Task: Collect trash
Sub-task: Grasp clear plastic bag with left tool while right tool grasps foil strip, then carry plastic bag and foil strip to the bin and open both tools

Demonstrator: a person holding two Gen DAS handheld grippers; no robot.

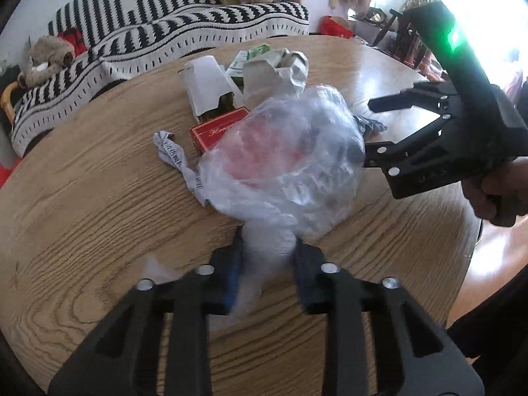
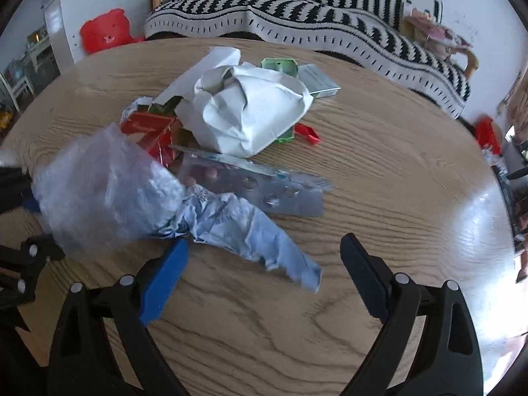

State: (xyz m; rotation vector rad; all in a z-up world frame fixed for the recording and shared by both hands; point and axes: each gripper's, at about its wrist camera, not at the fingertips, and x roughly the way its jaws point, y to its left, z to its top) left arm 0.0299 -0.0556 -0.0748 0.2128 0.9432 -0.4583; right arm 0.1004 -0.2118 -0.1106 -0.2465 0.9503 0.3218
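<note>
Clear crumpled plastic bag (image 1: 283,161), neck pinched in left gripper (image 1: 267,264); right gripper (image 2: 264,264) spread wide.

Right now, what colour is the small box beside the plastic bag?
Red, with pale script on top: the box shows best in the left wrist view.

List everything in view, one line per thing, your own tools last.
Table: one, wood-grain, under everything.
Plastic bag: one, clear, near edge of the pile.
Red box: one, behind the bag.
White carton: one, open, far side.
Crumpled white paper: one, centre.
Blister pack: one, silver, before the paper.
Blue wrapper: one, pale, nearest the right tool.
Sofa throw: one, black-and-white, behind.
Left tool: shut on the bag.
Right tool: open.
</note>
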